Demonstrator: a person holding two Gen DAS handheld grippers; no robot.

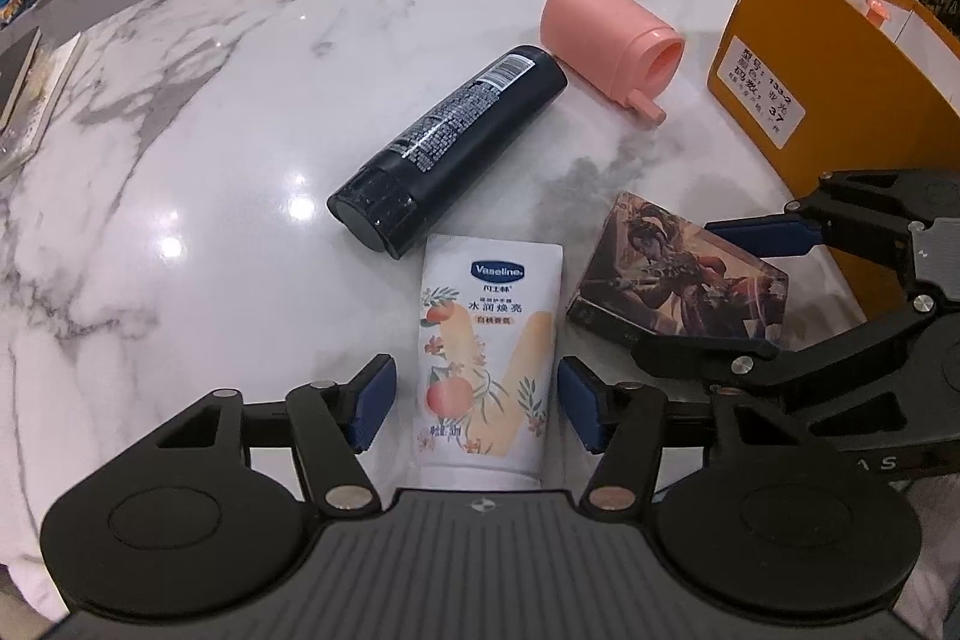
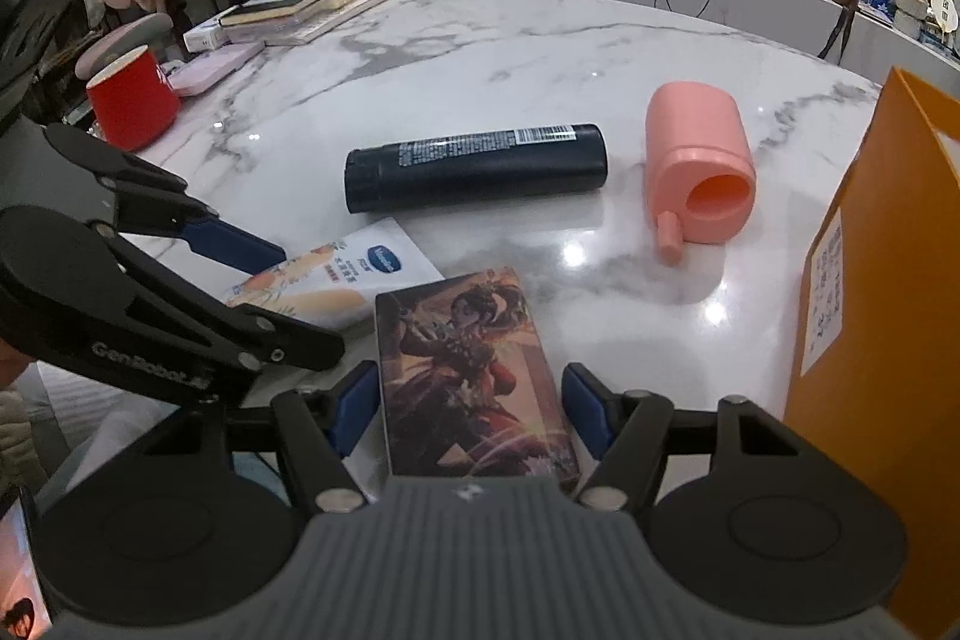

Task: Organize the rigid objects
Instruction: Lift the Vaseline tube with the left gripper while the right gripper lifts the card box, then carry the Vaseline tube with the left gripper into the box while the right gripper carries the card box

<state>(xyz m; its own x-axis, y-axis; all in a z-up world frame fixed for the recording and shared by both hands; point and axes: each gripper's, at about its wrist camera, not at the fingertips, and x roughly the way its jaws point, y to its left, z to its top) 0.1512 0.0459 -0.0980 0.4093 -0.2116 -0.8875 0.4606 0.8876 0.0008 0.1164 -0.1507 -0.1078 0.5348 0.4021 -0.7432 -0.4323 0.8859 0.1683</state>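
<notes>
Left hand-held gripper [image 1: 477,406] straddles soft Vaseline tube [image 1: 489,358].

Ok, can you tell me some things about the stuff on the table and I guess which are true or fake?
1. The black bottle is lying on its side. True.
2. The Vaseline tube sits between the left gripper fingers. True.
3. The pink container stands upright. False: it lies on its side, its opening showing.
4. The right gripper straddles the black bottle. False: the picture box is between its fingers.
5. The orange box is blue. False: it is orange.
</notes>
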